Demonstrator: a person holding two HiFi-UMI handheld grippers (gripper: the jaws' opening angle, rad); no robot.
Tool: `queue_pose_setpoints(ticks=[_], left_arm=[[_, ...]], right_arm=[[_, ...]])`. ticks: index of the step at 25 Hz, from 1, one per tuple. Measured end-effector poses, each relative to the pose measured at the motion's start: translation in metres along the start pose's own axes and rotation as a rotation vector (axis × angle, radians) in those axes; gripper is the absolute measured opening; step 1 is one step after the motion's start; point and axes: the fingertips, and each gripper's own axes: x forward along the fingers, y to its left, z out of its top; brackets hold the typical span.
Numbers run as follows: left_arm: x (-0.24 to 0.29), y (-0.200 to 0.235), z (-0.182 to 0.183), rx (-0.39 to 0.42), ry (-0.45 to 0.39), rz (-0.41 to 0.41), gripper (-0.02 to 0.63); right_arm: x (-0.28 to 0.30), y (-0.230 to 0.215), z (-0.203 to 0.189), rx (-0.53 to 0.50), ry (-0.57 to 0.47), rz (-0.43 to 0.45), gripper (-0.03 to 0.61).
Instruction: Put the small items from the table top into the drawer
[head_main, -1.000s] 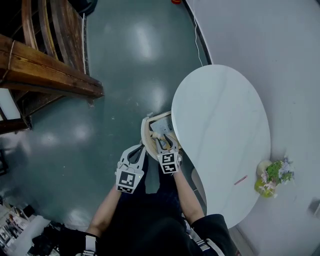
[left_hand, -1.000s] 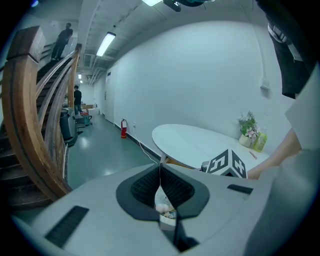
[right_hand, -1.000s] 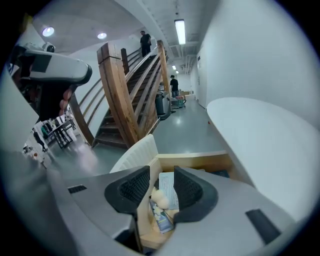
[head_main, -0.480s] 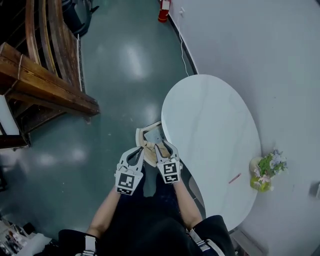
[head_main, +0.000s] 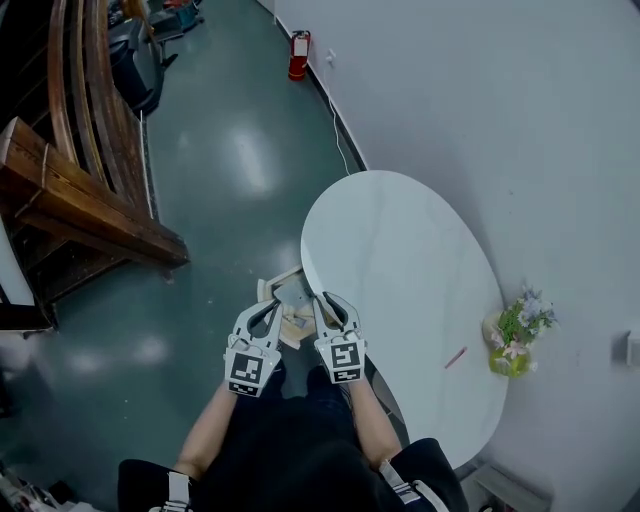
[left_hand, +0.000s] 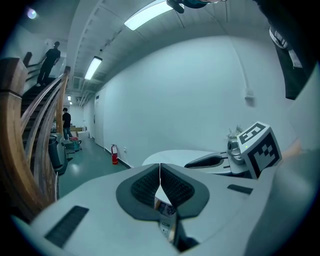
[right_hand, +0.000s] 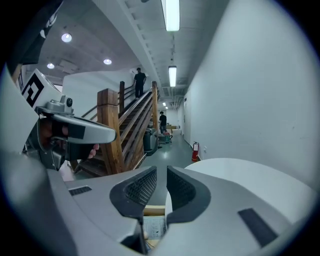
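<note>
A white oval table (head_main: 400, 260) has a thin pink pen (head_main: 455, 357) lying near its right end. Under its left edge a wooden drawer (head_main: 285, 305) stands pulled out, with printed paper inside (right_hand: 152, 225). My left gripper (head_main: 270, 308) hovers at the drawer's near side, its pads (left_hand: 167, 187) touching with nothing between them. My right gripper (head_main: 327, 300) is beside it at the table's edge. Its jaws are closing, a narrow gap (right_hand: 161, 175) is left, and nothing is between them.
A pot of flowers (head_main: 515, 340) stands at the table's right end by the wall. A wooden staircase (head_main: 80, 200) rises at the left, with people on it and in the corridor. A red fire extinguisher (head_main: 297, 55) stands by the far wall. Green floor surrounds the table.
Both grippers have drawn back from over the drawer toward my body. The right jaws have narrowed. The head view has lifted and shows more of the corridor.
</note>
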Motion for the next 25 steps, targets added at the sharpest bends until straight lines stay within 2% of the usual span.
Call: queue_pose_setpoints(ticks=[11, 18, 25], left_arm=[[-0.003, -0.020, 0.033, 0.054, -0.059, -0.043, 0.020], [-0.012, -0.034, 0.042, 0.078, -0.077, -0.069, 0.020], [-0.015, -0.039, 0.041, 0.083, -0.073, -0.093, 0.020]], right_arm=[[-0.045, -0.017, 0.035, -0.013, -0.091, -0.061, 0.046], [-0.075, -0.017, 0.044, 0.003, -0.131, -0.086, 0.038], [-0.080, -0.013, 0.043, 0.016, -0.139, -0.105, 0.038]])
